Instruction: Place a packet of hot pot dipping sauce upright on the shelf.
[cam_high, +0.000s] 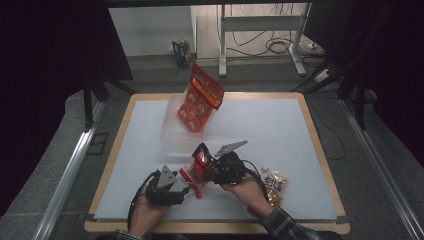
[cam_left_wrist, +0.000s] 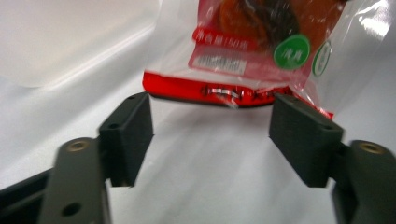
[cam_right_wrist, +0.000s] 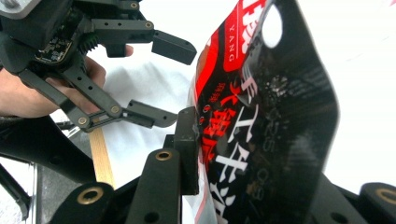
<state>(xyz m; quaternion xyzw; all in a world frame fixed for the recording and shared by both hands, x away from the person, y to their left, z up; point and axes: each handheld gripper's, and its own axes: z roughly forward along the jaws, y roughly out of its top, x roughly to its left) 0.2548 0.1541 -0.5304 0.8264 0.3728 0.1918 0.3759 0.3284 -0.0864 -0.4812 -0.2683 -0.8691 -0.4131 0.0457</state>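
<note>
Two grippers meet low centre in high view. Right gripper (cam_high: 206, 161) clamped on red-black snack pouch (cam_high: 201, 159); pouch fills centre-right of right gripper view (cam_right_wrist: 261, 121), pressed against left pad, glossy, white and red print. Left gripper (cam_high: 186, 181) jaws spread apart, nothing between pads; pouch's red sealed edge (cam_left_wrist: 219, 91) just beyond fingertips, clear window above, green round labels.
</note>
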